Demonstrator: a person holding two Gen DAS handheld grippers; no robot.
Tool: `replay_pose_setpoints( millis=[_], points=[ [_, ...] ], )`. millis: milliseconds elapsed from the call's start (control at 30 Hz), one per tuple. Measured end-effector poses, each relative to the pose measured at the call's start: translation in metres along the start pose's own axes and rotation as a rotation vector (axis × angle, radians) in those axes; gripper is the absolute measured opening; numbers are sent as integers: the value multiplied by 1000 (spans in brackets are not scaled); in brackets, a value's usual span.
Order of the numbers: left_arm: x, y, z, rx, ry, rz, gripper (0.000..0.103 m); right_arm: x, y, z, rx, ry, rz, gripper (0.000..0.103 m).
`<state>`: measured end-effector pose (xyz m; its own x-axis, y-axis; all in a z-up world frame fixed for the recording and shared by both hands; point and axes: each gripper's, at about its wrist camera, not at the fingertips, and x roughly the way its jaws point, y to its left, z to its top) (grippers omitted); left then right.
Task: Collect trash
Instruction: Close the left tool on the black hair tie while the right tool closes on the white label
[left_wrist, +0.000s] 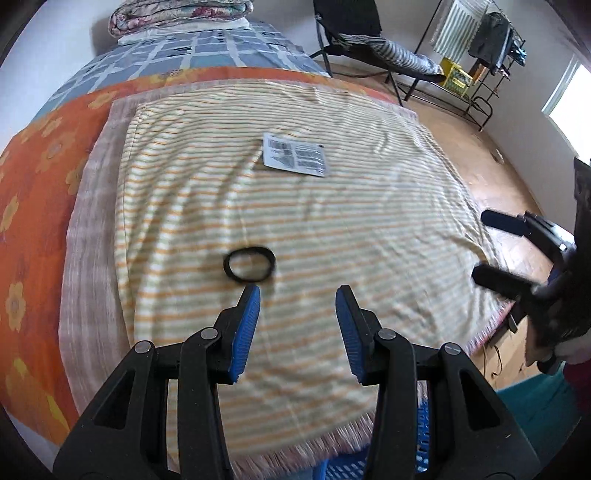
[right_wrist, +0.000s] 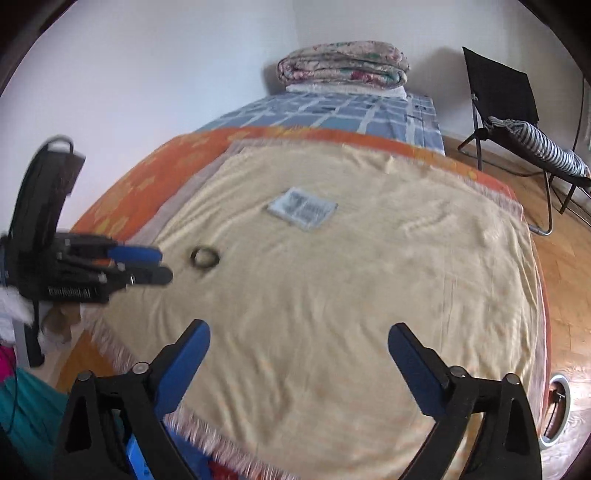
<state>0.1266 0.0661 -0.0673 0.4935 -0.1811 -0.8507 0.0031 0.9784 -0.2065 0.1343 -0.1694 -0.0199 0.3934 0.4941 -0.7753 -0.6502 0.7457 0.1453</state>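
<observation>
Both claws hang empty over the striped blanket on the bed: left claw parted with nothing between its blue pads, right claw spread wide. Just beyond the left claw, a black ring lies flat on the blanket. Farther up the blanket lies a printed packet, well apart from the ring.

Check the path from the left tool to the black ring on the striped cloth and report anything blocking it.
Nothing visible blocks it. The left tool is open and empty, and the black ring lies just ahead of its left fingertip with only bare striped cloth between. The label card lies farther back.
</observation>
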Motion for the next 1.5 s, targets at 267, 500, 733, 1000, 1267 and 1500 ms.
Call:
replay_pose_setpoints(
  millis=[267, 500, 733, 1000, 1267, 1500],
  points=[
    [32, 20, 23, -24, 27, -1, 43, 44, -17, 60, 69, 9, 91, 96],
    [46, 39, 30, -49, 47, -32, 43, 95, -17, 101, 45, 30, 134, 89],
    [62, 45, 35, -51, 74, -67, 43, 146, -31, 121, 131, 82, 163, 82],
    [64, 38, 29, -25, 109, -128, 43, 181, -40, 132, 188, 103, 193, 75],
    [59, 20, 13, 56, 134, -104, 43, 194, -26, 131, 159, 162, 234, 72],
    [59, 1, -1, 166, 122, -13, 43, 188, -5, 120, 20, 214, 176, 78]
  ],
)
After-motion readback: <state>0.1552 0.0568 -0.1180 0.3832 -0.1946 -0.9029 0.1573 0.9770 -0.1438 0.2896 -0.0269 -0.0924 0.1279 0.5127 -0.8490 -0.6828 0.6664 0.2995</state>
